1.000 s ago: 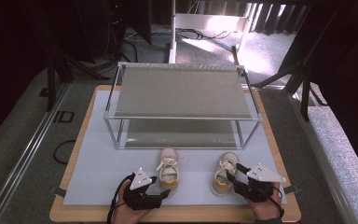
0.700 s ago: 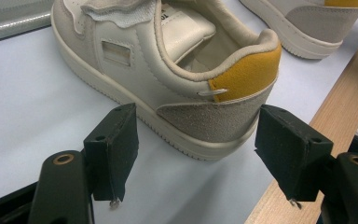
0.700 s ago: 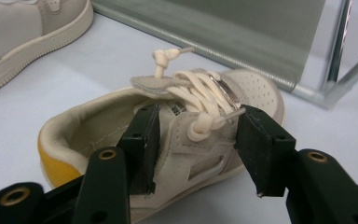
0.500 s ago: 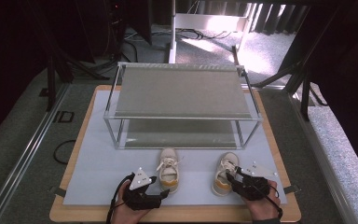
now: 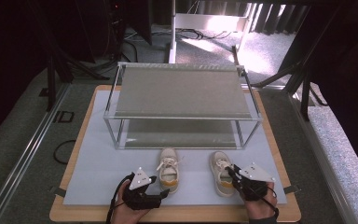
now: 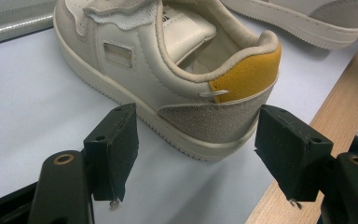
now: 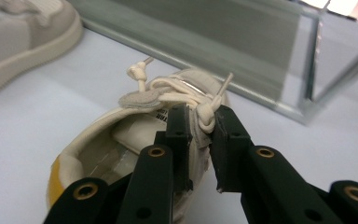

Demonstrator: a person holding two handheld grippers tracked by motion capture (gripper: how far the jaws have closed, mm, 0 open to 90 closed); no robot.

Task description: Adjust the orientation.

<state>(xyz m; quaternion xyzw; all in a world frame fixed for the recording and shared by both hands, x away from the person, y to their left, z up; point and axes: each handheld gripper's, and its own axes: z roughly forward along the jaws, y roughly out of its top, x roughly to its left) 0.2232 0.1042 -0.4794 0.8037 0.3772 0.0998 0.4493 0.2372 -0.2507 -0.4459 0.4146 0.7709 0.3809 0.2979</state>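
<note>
Dim room, sunlit floor behind, blurred close-ups

Open mat (image 5: 98, 172) before shoes; rack (image 5: 182, 116) behind.

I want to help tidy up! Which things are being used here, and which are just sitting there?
In use:
left shoe, left tool open around its heel
right shoe, right tool pinching its side

Just sitting there:
two-shelf rack
grey mat
wooden board

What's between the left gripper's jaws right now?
The heel of the left shoe sits between the open jaws of the left gripper, untouched by either pad, with bare mat on both sides. Left gripper view shows it.
</note>
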